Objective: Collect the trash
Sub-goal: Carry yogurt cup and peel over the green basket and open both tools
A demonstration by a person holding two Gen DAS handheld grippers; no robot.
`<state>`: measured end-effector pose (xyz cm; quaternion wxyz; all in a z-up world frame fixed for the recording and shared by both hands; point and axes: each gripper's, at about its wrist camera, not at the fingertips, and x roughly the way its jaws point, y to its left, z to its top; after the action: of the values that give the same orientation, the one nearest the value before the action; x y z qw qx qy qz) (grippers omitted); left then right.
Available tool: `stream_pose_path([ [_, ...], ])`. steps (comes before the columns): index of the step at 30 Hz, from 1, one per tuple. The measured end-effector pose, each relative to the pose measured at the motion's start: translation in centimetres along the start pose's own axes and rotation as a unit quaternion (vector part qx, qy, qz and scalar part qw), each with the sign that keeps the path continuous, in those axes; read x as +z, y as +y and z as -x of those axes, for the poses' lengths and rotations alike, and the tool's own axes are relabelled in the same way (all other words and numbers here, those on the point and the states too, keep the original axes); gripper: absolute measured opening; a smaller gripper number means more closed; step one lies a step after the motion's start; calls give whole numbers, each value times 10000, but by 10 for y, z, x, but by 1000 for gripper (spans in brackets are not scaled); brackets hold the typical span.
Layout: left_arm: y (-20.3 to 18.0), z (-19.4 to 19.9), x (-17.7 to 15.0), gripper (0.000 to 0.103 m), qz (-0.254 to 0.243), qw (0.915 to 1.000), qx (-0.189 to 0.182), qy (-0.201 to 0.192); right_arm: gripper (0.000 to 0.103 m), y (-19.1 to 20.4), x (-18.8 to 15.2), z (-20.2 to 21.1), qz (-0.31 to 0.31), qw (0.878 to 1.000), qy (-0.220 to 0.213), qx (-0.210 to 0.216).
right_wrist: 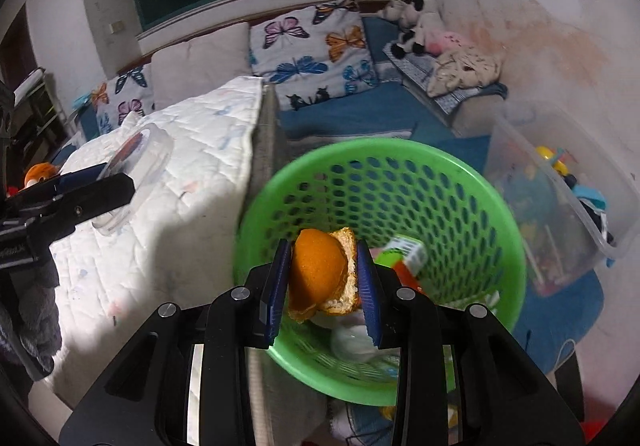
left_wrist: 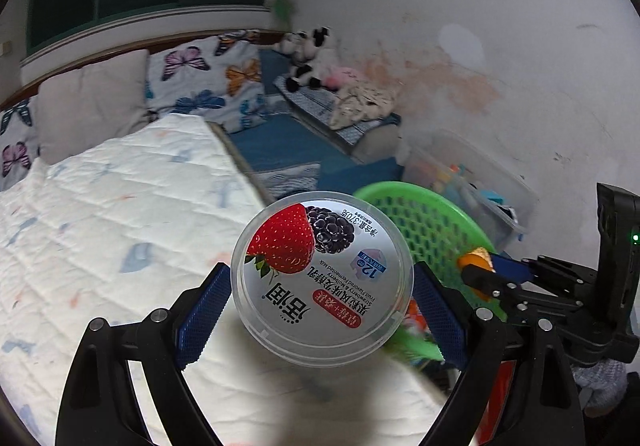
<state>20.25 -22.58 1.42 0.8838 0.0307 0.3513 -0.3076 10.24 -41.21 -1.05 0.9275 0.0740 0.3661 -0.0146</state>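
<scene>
Left wrist view: left gripper (left_wrist: 322,300) is clamping a yogurt cup (left_wrist: 322,280) over the bed's (left_wrist: 120,206) edge — green basket (left_wrist: 430,222) just beyond.

Right wrist view: right gripper (right_wrist: 324,280) is pinching an orange peel (right_wrist: 320,272) above the basket (right_wrist: 460,182), wrappers lying inside; storage bin (right_wrist: 560,190) sitting beside the wall.

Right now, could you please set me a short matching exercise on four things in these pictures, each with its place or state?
Things:
1. yogurt tub
2. orange peel
3. basket
4. plush cow

Places or states:
A. green, with trash already in it
B. on the bed by the far wall
C. clamped in the left gripper
D. clamped in the right gripper, over the basket

Pairs: 1-C, 2-D, 3-A, 4-B
</scene>
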Motion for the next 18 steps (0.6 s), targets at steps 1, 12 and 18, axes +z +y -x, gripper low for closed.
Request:
stream_pose_path([
  [1,-7,-5,1,87,-29,10000,-33,37,36,-5,0,0,-49,10000,-9,-22],
  [12,-48,-41,3,87,-228,9991,-198,307,44,-42,-8,11,-387,9990,-101,-180],
  [18,-60,-54,4,87,-292,9985,-220,415,50,-56,-11,20,-463,9985,-188,-227],
])
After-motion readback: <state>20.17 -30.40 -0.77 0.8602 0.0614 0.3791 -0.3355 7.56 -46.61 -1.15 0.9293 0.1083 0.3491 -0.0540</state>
